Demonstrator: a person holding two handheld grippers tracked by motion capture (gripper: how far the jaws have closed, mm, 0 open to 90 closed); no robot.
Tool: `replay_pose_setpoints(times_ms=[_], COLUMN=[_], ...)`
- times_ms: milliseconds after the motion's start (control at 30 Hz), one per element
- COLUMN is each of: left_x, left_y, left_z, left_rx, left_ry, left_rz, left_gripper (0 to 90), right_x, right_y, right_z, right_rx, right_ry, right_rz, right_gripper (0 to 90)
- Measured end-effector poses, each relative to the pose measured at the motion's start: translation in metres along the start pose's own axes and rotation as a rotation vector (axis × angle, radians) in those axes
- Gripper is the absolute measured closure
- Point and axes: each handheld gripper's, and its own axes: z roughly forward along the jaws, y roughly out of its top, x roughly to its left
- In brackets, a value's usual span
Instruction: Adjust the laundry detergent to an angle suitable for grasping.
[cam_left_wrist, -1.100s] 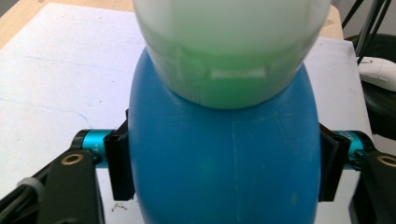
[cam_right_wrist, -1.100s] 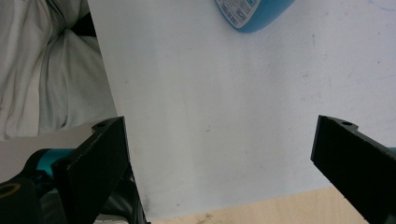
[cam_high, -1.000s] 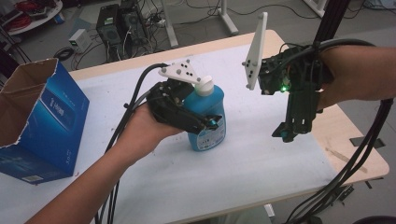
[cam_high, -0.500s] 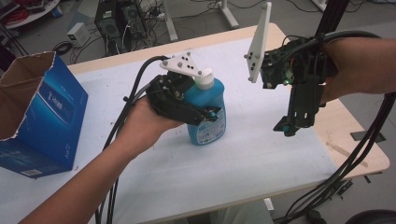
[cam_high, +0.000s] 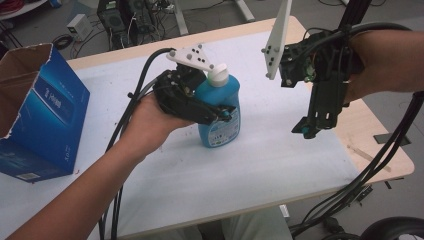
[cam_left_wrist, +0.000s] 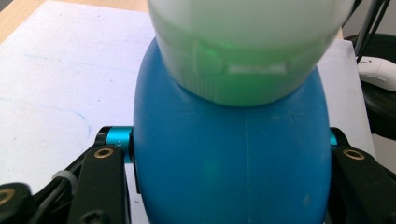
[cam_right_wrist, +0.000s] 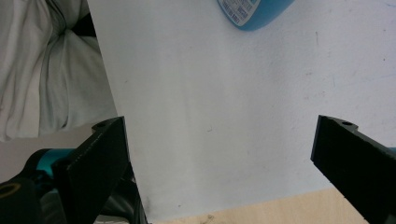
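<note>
the left claw (cam_high: 220, 112) has just closed its jaws snug around the blue bottle (cam_high: 220, 117) standing upright mid-bench (cam_high: 280, 165), while the right claw (cam_high: 306, 127), wide open and empty, hovers beside it, so i'd lift straight up, keeping it level.

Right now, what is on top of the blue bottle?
A white cap sits on top of the blue bottle. The left tongs have just been closing and now squeeze the bottle's sides. Whether the cap is open cannot be told, and the bottle's wall hides whatever is inside.
</note>
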Motion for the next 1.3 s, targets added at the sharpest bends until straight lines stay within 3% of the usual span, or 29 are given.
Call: replay_pose_setpoints(times_ms=[267, 433, 700, 967, 1300], left_x=[0.008, 0.016, 0.033, 0.043, 0.048], left_y=[0.002, 0.009, 0.018, 0.011, 0.004], left_z=[-0.015, -0.031, -0.052, -0.054, -0.047], left_rx=[-0.040, -0.059, -0.055, -0.071, -0.074], left_ry=[-0.066, -0.107, -0.200, -0.279, -0.358], left_rz=[0.025, 0.082, 0.218, 0.286, 0.334], left_gripper=[42.5, 42.5, 42.5, 42.5, 42.5], right_x=[0.000, -0.002, -0.003, -0.003, -0.005], right_y=[-0.001, 0.000, 0.004, 0.008, 0.009], right_z=[0.001, 0.002, 0.003, 0.005, 0.007], right_rx=[0.001, 0.004, 0.010, 0.008, 0.013], right_ry=[0.001, 0.005, 0.009, 0.013, 0.018], right_rz=[0.005, 0.008, 0.006, 0.007, 0.008], right_gripper=[3.7, 3.7, 3.7, 3.7, 3.7])
